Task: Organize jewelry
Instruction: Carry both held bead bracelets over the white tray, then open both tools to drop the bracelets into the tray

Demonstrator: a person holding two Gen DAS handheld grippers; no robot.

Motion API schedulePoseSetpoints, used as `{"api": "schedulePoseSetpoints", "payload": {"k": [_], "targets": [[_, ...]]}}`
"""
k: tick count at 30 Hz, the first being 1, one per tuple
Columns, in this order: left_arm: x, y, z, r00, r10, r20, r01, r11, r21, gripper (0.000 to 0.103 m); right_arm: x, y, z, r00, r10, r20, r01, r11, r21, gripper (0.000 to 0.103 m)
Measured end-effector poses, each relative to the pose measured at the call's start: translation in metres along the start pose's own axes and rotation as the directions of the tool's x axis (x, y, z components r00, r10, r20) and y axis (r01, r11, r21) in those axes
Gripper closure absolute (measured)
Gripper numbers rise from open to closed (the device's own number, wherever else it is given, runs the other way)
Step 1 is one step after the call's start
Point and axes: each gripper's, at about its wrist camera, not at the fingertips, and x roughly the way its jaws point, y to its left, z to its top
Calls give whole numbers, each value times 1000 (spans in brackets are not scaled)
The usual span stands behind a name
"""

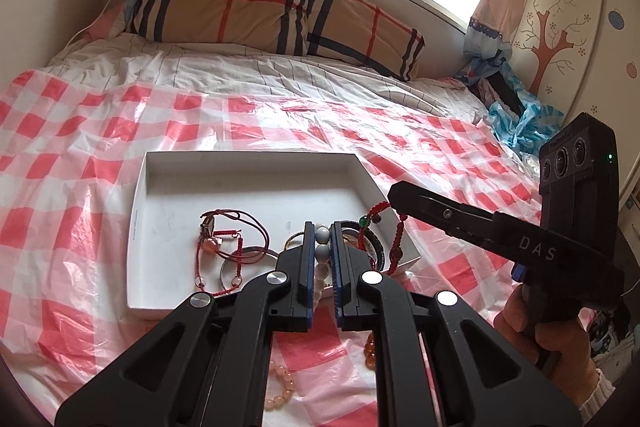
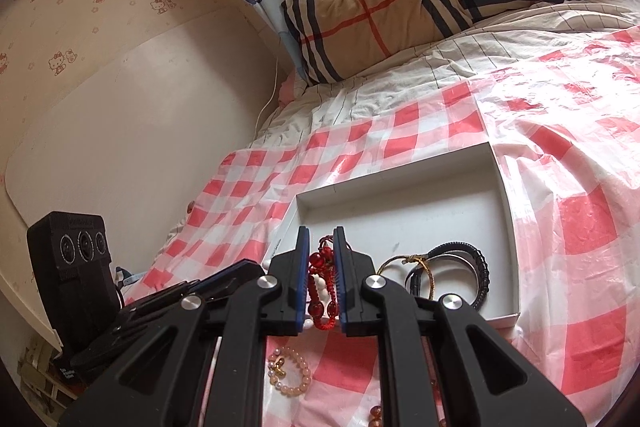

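A white open box [image 1: 256, 183] lies on the checked plastic sheet and holds red cord bracelets [image 1: 218, 243], a silver bangle [image 1: 240, 267] and dark bangles [image 2: 468, 267]. My left gripper [image 1: 322, 239] is shut on a string of grey-white beads [image 1: 322, 245] over the box's near edge. My right gripper [image 2: 322, 247] is shut on a red beaded cord bracelet [image 2: 322, 267] above the box's near right corner; in the left wrist view its finger [image 1: 432, 207] holds the red cord [image 1: 376, 211] hanging over the box rim.
Pink bead bracelets [image 2: 290, 373] and amber beads [image 1: 370, 349] lie on the sheet in front of the box. A plaid pillow [image 1: 260, 11] sits at the bed head. A wall runs along the left side [image 2: 120, 127].
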Motion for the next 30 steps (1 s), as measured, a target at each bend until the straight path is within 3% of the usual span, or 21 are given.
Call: {"api": "schedulePoseSetpoints", "payload": {"k": [11, 12, 13, 14, 18, 22, 30], "targets": [[15, 4, 12, 1000, 13, 16, -13, 1000, -12, 96, 24, -6, 10, 1000, 0, 6, 0, 1000, 17, 90], [20, 5, 13, 999, 36, 7, -36, 999, -7, 96, 30, -9, 10, 999, -38, -6, 38, 999, 13, 86], [29, 7, 12, 996, 89, -18, -89, 996, -2, 96, 35, -13, 9, 996, -86, -24, 87, 996, 16, 69], [35, 10, 10, 989, 145, -40, -145, 989, 3, 96, 37, -18, 7, 992, -118, -34, 119, 992, 28, 66], [42, 16, 6, 963, 259, -71, -257, 966, 33, 94, 31, -27, 6, 986, -161, -39, 163, 986, 44, 66], [37, 11, 4, 949, 313, -42, -310, 948, 76, 83, 24, -29, 7, 987, -156, -26, 158, 986, 50, 66], [34, 4, 2, 938, 345, -23, -340, 933, 114, 69, 27, -24, 3, 985, -165, -58, 167, 986, 19, 61]]}}
